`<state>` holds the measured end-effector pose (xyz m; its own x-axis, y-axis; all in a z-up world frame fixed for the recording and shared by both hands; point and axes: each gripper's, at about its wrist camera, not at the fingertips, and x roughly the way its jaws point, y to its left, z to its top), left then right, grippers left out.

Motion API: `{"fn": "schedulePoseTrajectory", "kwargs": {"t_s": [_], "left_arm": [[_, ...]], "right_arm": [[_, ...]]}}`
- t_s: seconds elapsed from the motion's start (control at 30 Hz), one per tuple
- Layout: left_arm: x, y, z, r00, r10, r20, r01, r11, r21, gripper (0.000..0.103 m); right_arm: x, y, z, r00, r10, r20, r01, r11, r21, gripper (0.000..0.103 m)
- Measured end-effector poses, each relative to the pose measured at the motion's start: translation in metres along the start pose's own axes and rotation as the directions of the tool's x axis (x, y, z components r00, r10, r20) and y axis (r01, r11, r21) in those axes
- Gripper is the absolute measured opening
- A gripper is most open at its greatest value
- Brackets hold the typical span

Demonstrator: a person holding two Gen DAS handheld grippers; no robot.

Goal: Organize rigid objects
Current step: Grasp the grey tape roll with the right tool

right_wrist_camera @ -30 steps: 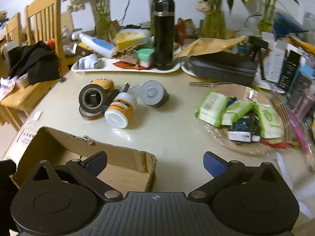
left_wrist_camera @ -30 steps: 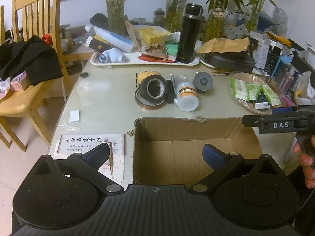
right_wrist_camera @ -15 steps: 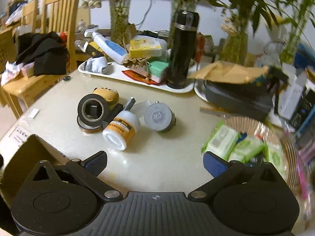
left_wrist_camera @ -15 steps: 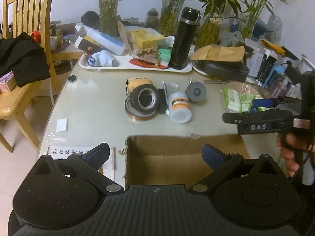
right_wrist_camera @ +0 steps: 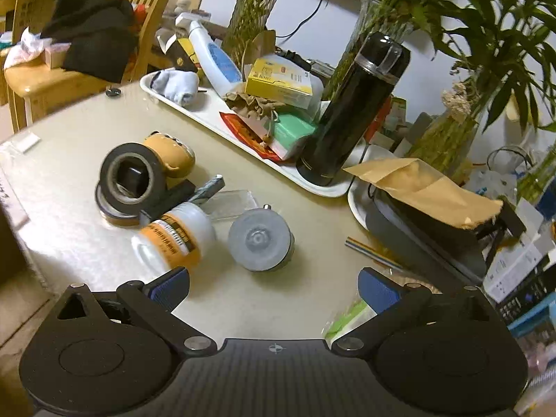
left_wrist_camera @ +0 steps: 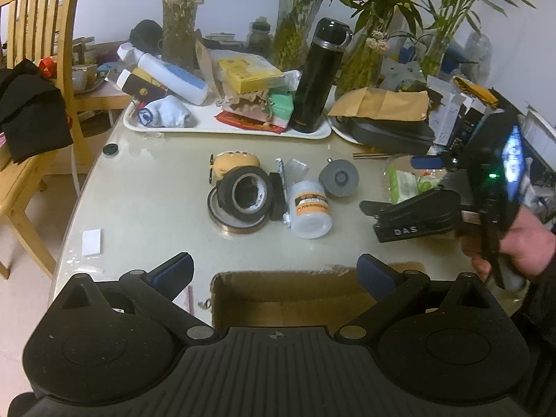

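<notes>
While both cameras look forward over a cluttered pale worktop (left_wrist_camera: 146,187), the left gripper (left_wrist_camera: 274,271) hangs with its blue-padded fingers spread wide and empty above the far edge of an open cardboard box (left_wrist_camera: 285,299) at the near side of the worktop. The right gripper (right_wrist_camera: 274,286) is likewise spread and holds nothing; from the left wrist camera it shows as a black device marked "DAS", held in a person's hand (left_wrist_camera: 524,246) at the right. A loose cluster of rigid objects lies in the middle of the worktop, beyond the box. A black tape roll (left_wrist_camera: 245,191) leans on a flatter brown tape roll (left_wrist_camera: 236,224), with a small yellow figurine (left_wrist_camera: 234,163) touching behind them. Just to the right lies a white bottle with an orange label (left_wrist_camera: 309,210) on its side, and beside that a grey round canister (left_wrist_camera: 338,177), also on its side. In the right wrist view the grey canister sits just beyond that gripper's open fingers, slightly left of centre. Farther back, a white tray (left_wrist_camera: 208,130) carries a tall black flask (left_wrist_camera: 321,76), a yellow box (left_wrist_camera: 248,73) and a white lotion bottle (left_wrist_camera: 170,76). A wooden chair (left_wrist_camera: 38,80) draped with dark cloth stands at the left.
</notes>
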<state>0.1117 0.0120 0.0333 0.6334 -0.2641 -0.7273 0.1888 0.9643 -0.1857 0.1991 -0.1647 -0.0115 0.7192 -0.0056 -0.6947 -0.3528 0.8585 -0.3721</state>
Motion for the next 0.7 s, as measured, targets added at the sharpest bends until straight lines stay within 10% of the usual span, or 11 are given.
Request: {"fn": "schedulePoseTrajectory", "kwargs": {"t_s": [0.7], "left_arm": [[-0.034,-0.003,0.087,0.996,0.050,0.074,-0.056,0.995,0.078,0.102]], "right_arm": [[0.072,0.007,0.020,0.995,0.058,-0.082,-0.067,0.991,-0.118,0.075]]}}
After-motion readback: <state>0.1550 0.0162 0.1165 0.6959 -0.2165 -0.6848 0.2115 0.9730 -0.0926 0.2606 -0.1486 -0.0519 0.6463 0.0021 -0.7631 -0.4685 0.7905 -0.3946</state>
